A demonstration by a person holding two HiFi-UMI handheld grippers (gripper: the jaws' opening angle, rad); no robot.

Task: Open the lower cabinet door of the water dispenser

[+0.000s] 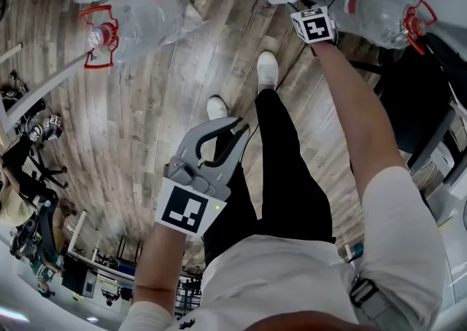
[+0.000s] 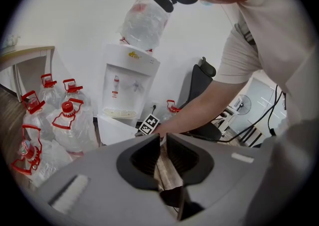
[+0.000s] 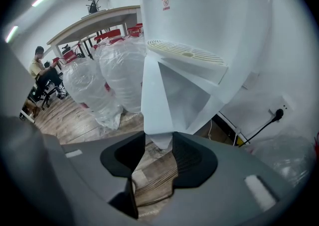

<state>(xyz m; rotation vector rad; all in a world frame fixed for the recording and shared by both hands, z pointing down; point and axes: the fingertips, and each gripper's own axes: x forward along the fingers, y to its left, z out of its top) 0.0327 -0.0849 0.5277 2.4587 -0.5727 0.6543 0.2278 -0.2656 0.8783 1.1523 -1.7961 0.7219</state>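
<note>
Right gripper [image 3: 159,143] is clamped on the bottom edge of the white lower cabinet door [image 3: 155,95], swung out from the white water dispenser [image 2: 127,85]. Left gripper [image 2: 163,139] is nearly closed, holding nothing. Clear red-capped plastic jugs [image 2: 70,126] stand beside it (contents unclear).

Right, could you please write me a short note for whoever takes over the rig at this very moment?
Left gripper: jaws all but together, holding nothing, over the floor and away from the dispenser.
Right gripper: jaws closed on the bottom corner of the cabinet door.
Water dispenser: against the wall, with water bottles on the floor beside it.
Done: the door is gripped and swung out from the cabinet.
Left: probably pull it wider, then let go. Mind the bottles close by.
</note>
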